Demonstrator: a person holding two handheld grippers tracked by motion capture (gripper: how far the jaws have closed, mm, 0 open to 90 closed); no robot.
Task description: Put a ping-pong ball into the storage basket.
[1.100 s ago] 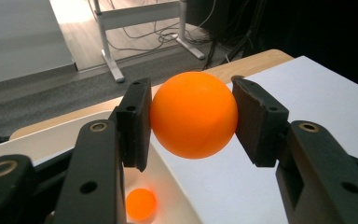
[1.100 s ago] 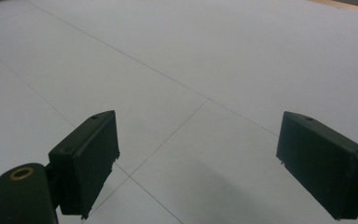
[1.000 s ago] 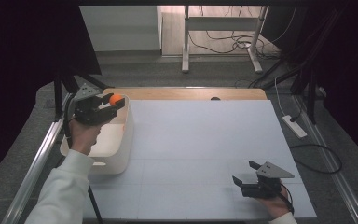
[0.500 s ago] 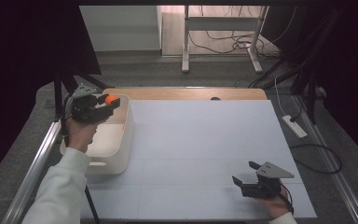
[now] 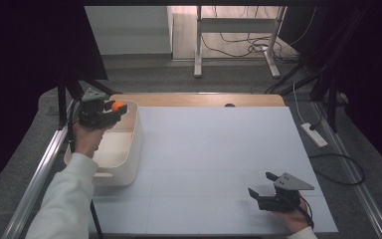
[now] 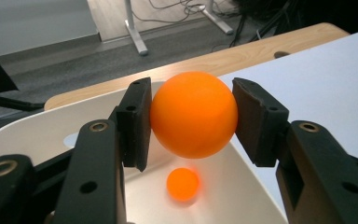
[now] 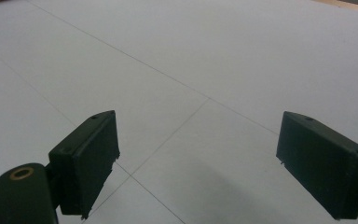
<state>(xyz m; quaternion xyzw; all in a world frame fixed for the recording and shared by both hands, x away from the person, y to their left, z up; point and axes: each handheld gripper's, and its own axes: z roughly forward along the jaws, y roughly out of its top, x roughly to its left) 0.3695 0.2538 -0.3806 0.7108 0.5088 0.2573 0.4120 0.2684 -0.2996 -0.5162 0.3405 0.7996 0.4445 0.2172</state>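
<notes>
Left gripper (image 6: pixel 193 121) pinching the orange ball (image 6: pixel 194 113) across its middle over the bin (image 5: pixel 129 149); looks light, hard, slick. Right gripper (image 7: pixel 198 163) spread.

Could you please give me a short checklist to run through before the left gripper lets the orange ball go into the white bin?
1. Left gripper shut on the orange ball, pads on both sides: ok.
2. Ball above the white bin opening, not its rim: ok.
3. Second orange ball already on the bin floor, almost directly beneath; may be struck: not ok.
4. Right gripper open, empty, over the white table, apart from the bin: ok.
5. Drop height low enough to avoid a bounce-out: cannot tell.
</notes>
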